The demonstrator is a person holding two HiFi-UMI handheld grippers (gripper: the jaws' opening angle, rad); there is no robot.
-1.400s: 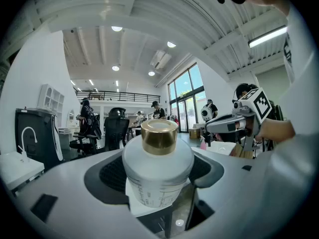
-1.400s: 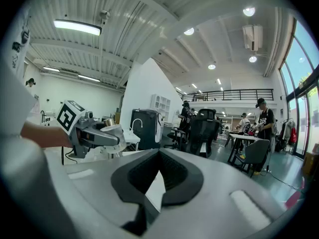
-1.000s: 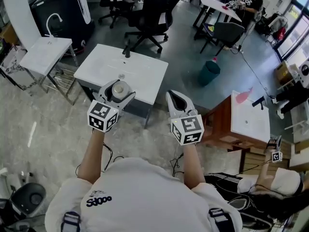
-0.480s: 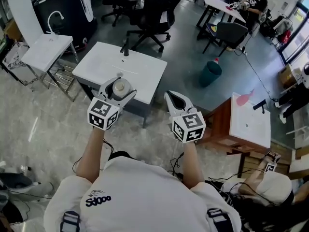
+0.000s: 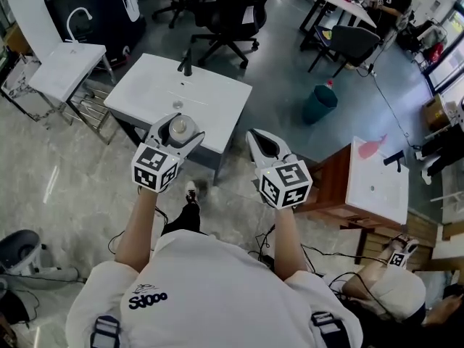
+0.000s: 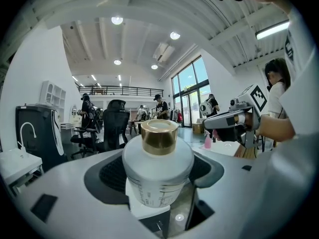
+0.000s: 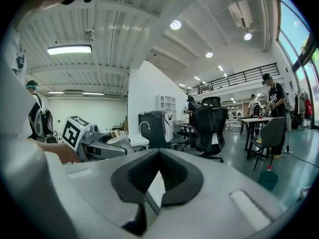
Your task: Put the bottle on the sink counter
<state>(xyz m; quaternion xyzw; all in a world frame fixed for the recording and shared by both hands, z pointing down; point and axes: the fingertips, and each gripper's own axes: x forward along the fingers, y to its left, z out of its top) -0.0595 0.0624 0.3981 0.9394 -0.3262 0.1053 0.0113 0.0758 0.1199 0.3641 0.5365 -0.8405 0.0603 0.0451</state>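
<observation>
Bright ceiling lamps point(image 6: 116, 20) overhead — sharp pictures, fisheye-bent edges.

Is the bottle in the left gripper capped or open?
Capped: a gold cap tops the white plastic bottle held by the left gripper.

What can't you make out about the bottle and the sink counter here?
- Print on the bottle label: left gripper view, too small and blurred to read.
- Bottle's base: both views, hidden inside the left gripper.
- Sink counter near edge: head view, partly covered by that gripper.
- Bottle's height above the counter: the head view looks steeply down, so it cannot be told.
</observation>
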